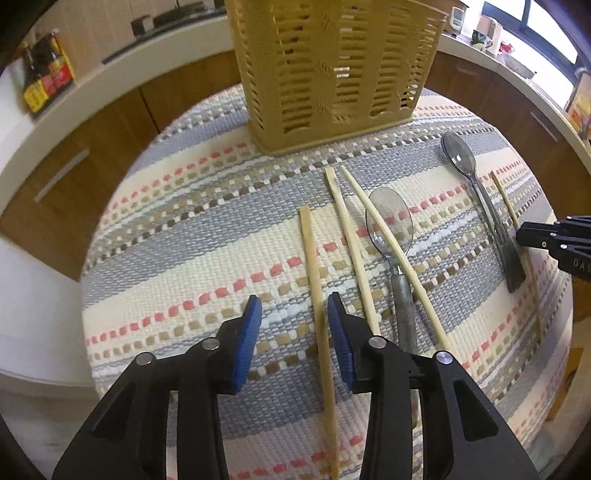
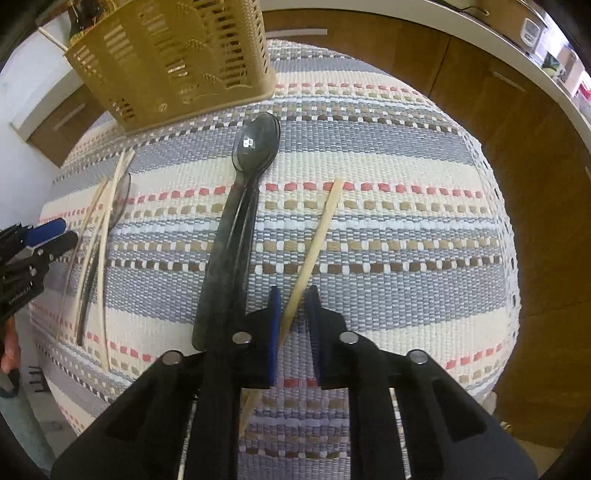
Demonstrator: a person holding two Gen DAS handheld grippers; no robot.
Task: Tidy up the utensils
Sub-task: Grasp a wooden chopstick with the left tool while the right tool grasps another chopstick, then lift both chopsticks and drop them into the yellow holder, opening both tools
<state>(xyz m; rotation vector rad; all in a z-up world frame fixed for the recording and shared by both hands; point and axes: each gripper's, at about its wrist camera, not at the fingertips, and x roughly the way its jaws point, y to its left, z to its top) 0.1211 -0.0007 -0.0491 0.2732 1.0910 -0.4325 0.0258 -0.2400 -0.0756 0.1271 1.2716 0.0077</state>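
Observation:
A tan slotted utensil basket (image 1: 332, 70) stands at the far side of a striped woven mat (image 1: 184, 258); it also shows in the right wrist view (image 2: 173, 59). My left gripper (image 1: 295, 325) is open, its blue pads straddling a wooden chopstick (image 1: 314, 280) lying on the mat. Two more chopsticks (image 1: 351, 240) and a clear spoon (image 1: 389, 221) lie just right of it. My right gripper (image 2: 293, 317) is open around another chopstick (image 2: 317, 240). Dark stacked spoons (image 2: 240, 206) lie left of it.
The mat covers a small round table. Wooden cabinets (image 1: 74, 173) with a white counter curve behind. Sauce bottles (image 1: 44, 77) stand on the counter at left. Small items (image 1: 487, 29) sit on the counter at right.

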